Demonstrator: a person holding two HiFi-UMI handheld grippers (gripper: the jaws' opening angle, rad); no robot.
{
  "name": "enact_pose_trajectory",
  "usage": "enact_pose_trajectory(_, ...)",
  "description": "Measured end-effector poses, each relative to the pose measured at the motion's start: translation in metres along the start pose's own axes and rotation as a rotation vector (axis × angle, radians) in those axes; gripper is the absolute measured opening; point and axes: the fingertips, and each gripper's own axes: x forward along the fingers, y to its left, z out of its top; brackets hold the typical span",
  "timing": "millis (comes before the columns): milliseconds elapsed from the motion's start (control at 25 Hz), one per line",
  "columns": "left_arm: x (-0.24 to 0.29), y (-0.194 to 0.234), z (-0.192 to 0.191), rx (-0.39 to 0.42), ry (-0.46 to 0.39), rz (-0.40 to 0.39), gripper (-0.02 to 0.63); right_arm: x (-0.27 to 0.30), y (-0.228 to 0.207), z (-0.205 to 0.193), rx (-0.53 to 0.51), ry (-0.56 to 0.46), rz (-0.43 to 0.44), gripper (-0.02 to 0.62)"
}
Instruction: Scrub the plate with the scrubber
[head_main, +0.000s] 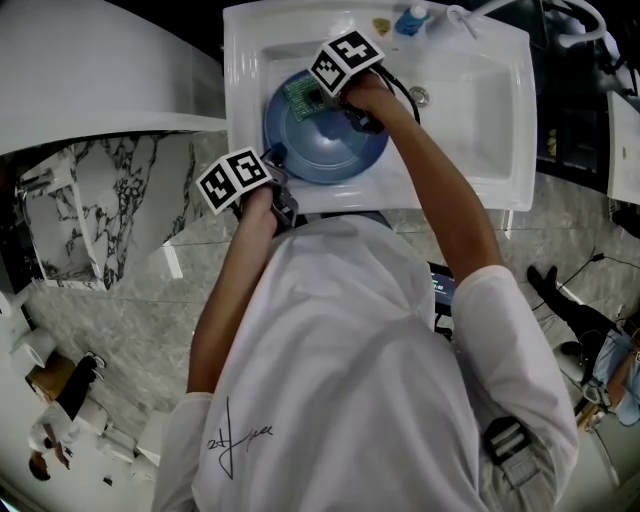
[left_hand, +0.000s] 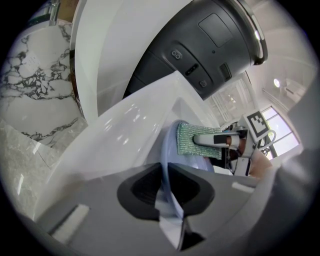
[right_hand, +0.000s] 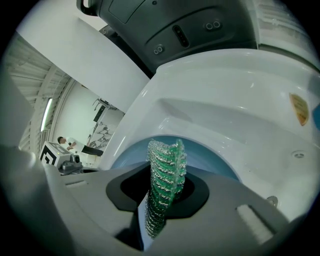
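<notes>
The left gripper (head_main: 272, 160) pinches the near rim of the blue plate (head_main: 340, 150), bracing it in the white sink (head_main: 480, 110) — the scrubbing stroke looks under way. The right gripper (head_main: 316, 100) clamps the green scrubber (head_main: 298, 95) (edge-on between its jaws) against the plate's far-left face. Next, I judge, a firm sweep across the centre; both forearms reach forward, grippers angled downward.

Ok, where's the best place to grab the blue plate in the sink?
Probably the thin rim of the plate, near-left side, jaws straddling the edge as the left gripper does; the scrubber in the right gripper occupies the far side.
</notes>
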Motion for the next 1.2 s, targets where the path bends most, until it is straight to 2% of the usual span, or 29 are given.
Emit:
enact_pose_trajectory(600,0.000,0.001,0.001,-0.004,-0.003,-0.001,0.089,-0.019,-0.033,-0.002,0.106,-0.109,-0.097,0.069)
enact_pose_trajectory(1200,-0.001,0.001,0.001,-0.014,-0.020,0.008,0.089,-0.038,-0.052,-0.007,0.092,-0.113,-0.209,0.069)
